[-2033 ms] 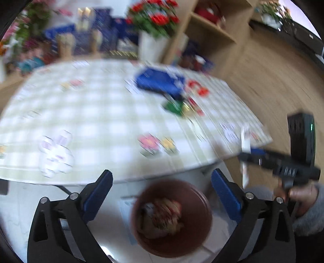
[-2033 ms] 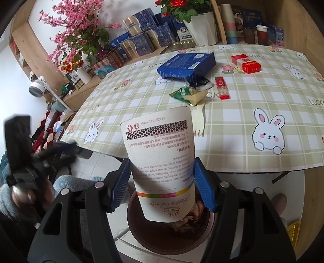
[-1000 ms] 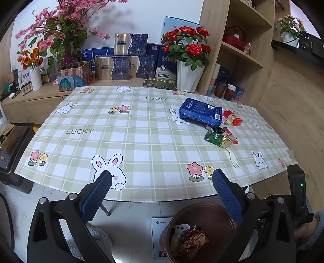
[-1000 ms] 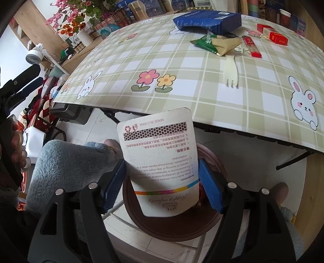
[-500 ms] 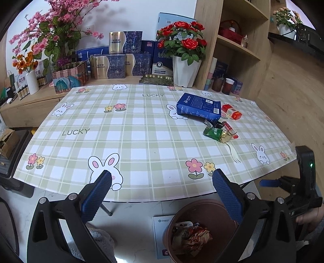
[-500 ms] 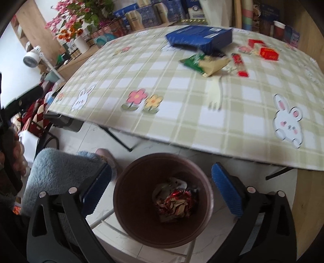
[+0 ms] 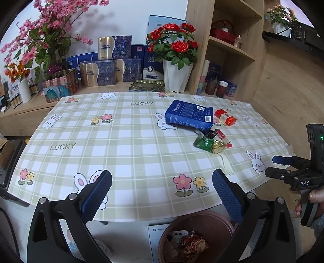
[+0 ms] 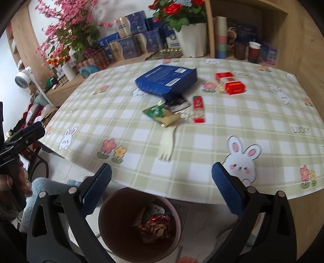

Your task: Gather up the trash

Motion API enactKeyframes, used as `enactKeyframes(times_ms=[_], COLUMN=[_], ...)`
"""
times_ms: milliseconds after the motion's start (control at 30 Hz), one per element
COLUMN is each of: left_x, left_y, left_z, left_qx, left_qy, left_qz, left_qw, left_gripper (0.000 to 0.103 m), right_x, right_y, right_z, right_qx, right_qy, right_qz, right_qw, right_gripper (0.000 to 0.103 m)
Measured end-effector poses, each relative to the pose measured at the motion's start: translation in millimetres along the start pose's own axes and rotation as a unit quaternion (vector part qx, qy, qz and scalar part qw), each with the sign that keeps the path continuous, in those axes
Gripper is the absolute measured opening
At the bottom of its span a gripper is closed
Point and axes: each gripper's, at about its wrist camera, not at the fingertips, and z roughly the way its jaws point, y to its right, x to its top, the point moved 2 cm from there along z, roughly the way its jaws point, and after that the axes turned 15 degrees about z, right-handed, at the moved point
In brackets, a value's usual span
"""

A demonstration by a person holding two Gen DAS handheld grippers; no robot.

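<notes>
Checked tablecloth (image 8: 222, 125) littered; both grippers, left gripper (image 7: 162, 195) and right gripper (image 8: 162, 192), gaping empty above bin (image 8: 113, 232). Between pickups; probably reach for plastic fork (image 8: 168, 145) next.

Landmark: table (image 7: 129, 129) w/ green-white check cloth, bunnies, flowers, "LUCKY" print. Behind it, a low wood sideboard (image 7: 18, 113) along a white wall (image 7: 129, 18). On sideboard, behind table's far edge: white pot of red roses (image 7: 175, 60), blue & gold gift boxes (image 7: 113, 66), flat gold tin (image 7: 146, 86); further left of those, pink blossom spray (image 7: 50, 30), white vase w/ orange flowers (image 7: 23, 87). Right of table's far corner: open wood shelf unit (image 7: 232, 50), stacked pastel cups (image 8: 220, 38) & paper cups at its base, red basket (image 7: 222, 34) on a higher shelf. Wood surface (image 7: 287, 91) right of table. Pale floor (image 8: 62, 172) below table's near edge. Soft, even light.
</notes>
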Motion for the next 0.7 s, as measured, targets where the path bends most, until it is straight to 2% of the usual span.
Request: enactKeyframes(times_ms=[500, 700], left_x=[21, 28], left_y=[32, 44], left_z=[35, 58], left_qx=[-0.022, -0.029], left_qy=[-0.008, -0.021], left_qz=[0.037, 0.043], left_qw=[0.9990, 0.9985], left_gripper=[0.097, 0.097], right_x=[13, 22], right_y=[33, 39], right_z=[12, 17], right_qx=[-0.010, -0.017], right_qy=[0.002, 0.004], right_qz=[0.032, 0.024], right_qw=[0.999, 1.000], right_gripper=[0.097, 0.097])
